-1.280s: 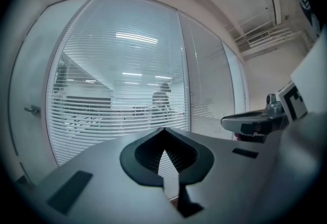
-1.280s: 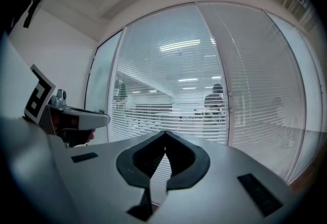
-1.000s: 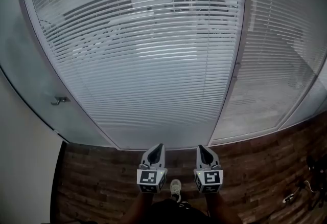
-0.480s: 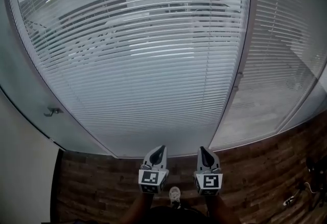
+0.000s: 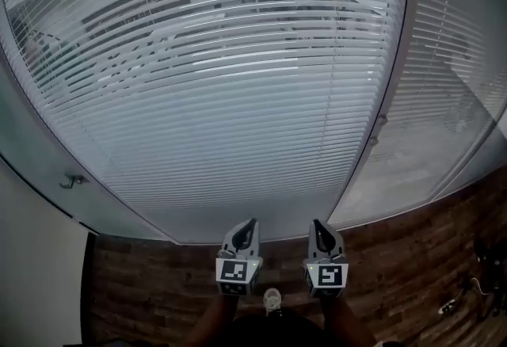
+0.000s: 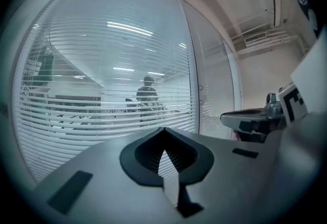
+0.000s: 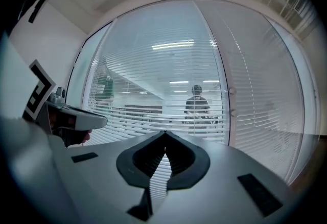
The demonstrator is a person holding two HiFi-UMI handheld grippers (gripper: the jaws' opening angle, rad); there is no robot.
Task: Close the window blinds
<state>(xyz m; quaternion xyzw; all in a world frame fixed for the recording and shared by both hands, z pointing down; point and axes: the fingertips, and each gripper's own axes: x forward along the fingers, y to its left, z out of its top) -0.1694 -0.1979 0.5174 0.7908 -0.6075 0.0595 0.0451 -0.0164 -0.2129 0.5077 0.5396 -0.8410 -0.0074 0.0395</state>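
Note:
White slatted blinds [image 5: 214, 84] hang behind a big glass pane, their slats tilted so that a room with a person shows through. A narrower pane to the right has its own blinds [image 5: 451, 92]. Two small knobs [image 5: 382, 120] sit on the post between the panes; they also show as knobs [image 7: 231, 91] in the right gripper view. My left gripper [image 5: 252, 221] and right gripper [image 5: 317, 221] are side by side low in the head view, short of the glass. Both are shut and hold nothing. The left gripper [image 6: 164, 128] and right gripper [image 7: 165, 131] point at the big pane.
A glass door with a metal handle [image 5: 73, 179] stands at the left beside a white wall. Dark wooden floor [image 5: 158, 282] runs below the glass. A shoe [image 5: 272, 299] shows between my arms. Cables and small gear [image 5: 475, 290] lie on the floor at right.
The glass and blinds have grown larger in the head view as I move closer. Both grippers stay side by side and shut.

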